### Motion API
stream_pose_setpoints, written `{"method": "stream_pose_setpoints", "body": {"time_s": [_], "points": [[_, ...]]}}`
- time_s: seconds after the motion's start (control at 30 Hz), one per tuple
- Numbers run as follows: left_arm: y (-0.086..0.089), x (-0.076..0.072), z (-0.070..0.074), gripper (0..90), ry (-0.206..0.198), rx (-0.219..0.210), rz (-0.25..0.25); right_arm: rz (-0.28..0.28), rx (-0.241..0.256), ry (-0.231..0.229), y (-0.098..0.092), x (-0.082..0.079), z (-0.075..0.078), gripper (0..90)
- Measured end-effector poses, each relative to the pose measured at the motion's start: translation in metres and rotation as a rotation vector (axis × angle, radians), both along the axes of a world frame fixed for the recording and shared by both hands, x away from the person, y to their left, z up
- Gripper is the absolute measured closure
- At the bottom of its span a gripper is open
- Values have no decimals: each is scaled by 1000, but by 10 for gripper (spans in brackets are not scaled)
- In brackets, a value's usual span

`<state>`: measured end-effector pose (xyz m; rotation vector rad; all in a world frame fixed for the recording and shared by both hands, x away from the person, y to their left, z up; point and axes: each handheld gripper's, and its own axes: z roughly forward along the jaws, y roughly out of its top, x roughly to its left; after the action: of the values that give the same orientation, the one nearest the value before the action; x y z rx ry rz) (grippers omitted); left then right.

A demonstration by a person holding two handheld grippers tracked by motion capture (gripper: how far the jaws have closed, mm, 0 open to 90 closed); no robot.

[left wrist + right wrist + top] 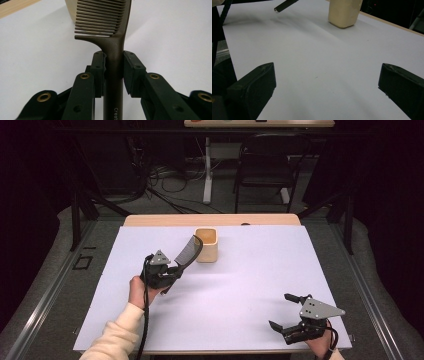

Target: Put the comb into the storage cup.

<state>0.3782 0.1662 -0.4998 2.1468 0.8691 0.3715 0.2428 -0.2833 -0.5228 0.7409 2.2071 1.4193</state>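
Observation:
My left gripper (pixel 171 270) is shut on the handle of a dark brown comb (pixel 188 251), held above the white sheet with its toothed end up against the left side of a cream square cup (pixel 207 245). In the left gripper view the comb (pixel 113 50) runs straight up between the two pads, its teeth in front of the cup (pixel 71 10). My right gripper (pixel 286 312) rests near the front right of the sheet, open with nothing between its fingers. The right gripper view has the cup (pixel 344 11) far ahead and the comb's handle end (pixel 285 5) at top left.
A white sheet (pixel 260 270) covers most of the wooden table (pixel 210 220). Beyond the table stand a black chair (pixel 267 165), a white desk leg (pixel 207 175) and loose cables on the floor. Dark curtains close both sides.

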Motion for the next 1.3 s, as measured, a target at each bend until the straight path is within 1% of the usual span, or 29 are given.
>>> {"method": "stream_pose_setpoints", "body": {"time_s": [0.13,0.5,0.73,0.9,1.03,1.17,1.3], "points": [[2,0,2,719,-22,-13,9,0,0,1,0,0,0,8],[3,1,3,719,-49,-51,30,2,-1,1,0,1,0,8],[3,1,5,720,-91,-77,48,2,0,0,0,1,-1,8],[2,2,6,720,-99,-90,54,2,1,2,0,1,-1,8],[1,2,7,720,-125,-104,69,0,0,5,0,1,-1,8],[1,3,8,720,-136,-111,74,1,0,7,0,1,-1,8],[1,4,9,720,-138,-119,80,-1,-2,7,0,1,-1,8]]}}
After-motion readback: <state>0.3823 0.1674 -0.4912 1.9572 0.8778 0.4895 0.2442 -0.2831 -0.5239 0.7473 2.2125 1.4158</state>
